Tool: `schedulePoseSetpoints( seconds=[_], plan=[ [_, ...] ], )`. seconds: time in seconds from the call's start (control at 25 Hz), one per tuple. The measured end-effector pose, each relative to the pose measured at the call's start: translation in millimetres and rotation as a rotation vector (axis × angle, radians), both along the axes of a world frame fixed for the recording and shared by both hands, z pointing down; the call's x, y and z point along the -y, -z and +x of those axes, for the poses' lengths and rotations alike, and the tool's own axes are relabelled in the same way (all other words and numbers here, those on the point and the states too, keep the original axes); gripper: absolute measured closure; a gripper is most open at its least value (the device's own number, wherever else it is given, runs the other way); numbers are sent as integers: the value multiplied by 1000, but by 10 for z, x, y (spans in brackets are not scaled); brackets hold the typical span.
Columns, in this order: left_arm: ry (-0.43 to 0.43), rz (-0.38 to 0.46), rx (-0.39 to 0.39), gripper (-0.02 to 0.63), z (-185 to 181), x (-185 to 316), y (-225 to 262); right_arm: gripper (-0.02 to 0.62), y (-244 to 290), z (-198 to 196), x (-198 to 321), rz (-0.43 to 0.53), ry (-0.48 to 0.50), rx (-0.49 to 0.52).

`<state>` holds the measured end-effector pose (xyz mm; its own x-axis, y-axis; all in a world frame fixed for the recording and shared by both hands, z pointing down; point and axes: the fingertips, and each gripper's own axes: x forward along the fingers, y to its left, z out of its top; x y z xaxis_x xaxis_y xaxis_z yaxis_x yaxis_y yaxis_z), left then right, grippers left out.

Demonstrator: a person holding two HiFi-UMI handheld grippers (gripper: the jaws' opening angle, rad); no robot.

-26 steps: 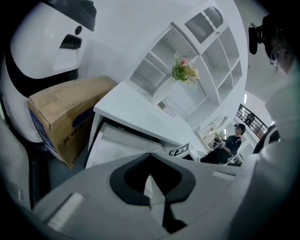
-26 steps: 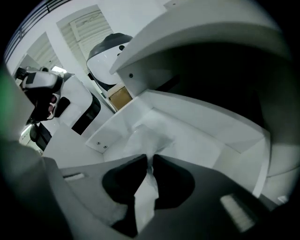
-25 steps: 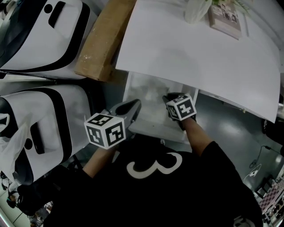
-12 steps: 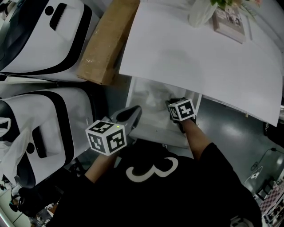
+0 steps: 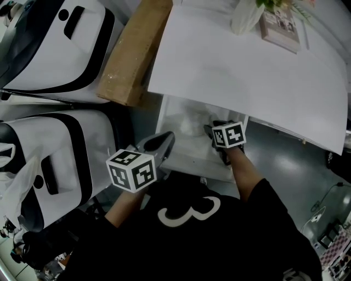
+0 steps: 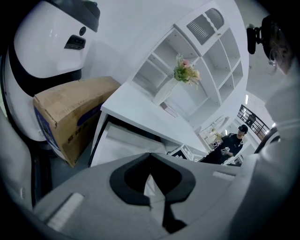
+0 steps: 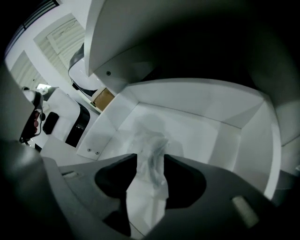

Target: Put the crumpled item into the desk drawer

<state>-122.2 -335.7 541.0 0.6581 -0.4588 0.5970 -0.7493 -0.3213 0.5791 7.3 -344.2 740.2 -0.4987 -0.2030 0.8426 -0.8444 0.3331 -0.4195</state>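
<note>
The desk drawer [image 5: 186, 162] stands pulled out under the white desktop [image 5: 241, 71]. My right gripper [image 5: 210, 129] reaches into it. In the right gripper view its jaws [image 7: 150, 158] are opening, and the crumpled item [image 7: 148, 140], a pale wrinkled wad, lies loosely between them and trails onto the drawer floor [image 7: 201, 126]. From the head view the wad [image 5: 192, 124] shows as a pale lump just left of that gripper. My left gripper [image 5: 166, 137] hovers at the drawer's front left corner, shut and empty; in its own view its tips [image 6: 150, 155] meet.
A cardboard box [image 5: 129, 52] leans beside the desk's left edge. Two white-and-black machine shells [image 5: 55, 44] [image 5: 49, 159] fill the left side. A vase of flowers [image 5: 244, 13] and a book [image 5: 282, 24] sit on the desk's far end. A person [image 6: 234, 143] stands in the distance.
The right gripper's jaws have spread apart around the crumpled item inside the drawer, after moving slightly deeper in. The left gripper has barely moved.
</note>
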Motion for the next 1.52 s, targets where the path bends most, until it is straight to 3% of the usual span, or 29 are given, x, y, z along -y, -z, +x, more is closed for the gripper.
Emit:
schedulePoseSetpoints(
  seconds=[0.12,0.28,0.52,0.72,1.04,1.28,1.52],
  plan=[
    [-5,20,-3,595,39,-51,90,380,217,10,-10,33,-12,35],
    [-12,53,-6,595,117,-180,280,379,603,45,-110,92,-27,92],
    [-20,110,-8,595,239,-476,578,380,1522,166,-285,282,-51,202],
    [-22,166,-22,595,361,-823,902,463,2432,279,-624,460,-37,294],
    [-34,318,-74,595,564,-1327,1604,514,3611,374,-1333,721,80,325],
    [-68,461,-112,595,705,-1724,2153,589,4074,364,-1861,802,146,324],
    [-102,531,-124,595,802,-2011,2440,592,4435,316,-2162,855,164,390]
  ],
)
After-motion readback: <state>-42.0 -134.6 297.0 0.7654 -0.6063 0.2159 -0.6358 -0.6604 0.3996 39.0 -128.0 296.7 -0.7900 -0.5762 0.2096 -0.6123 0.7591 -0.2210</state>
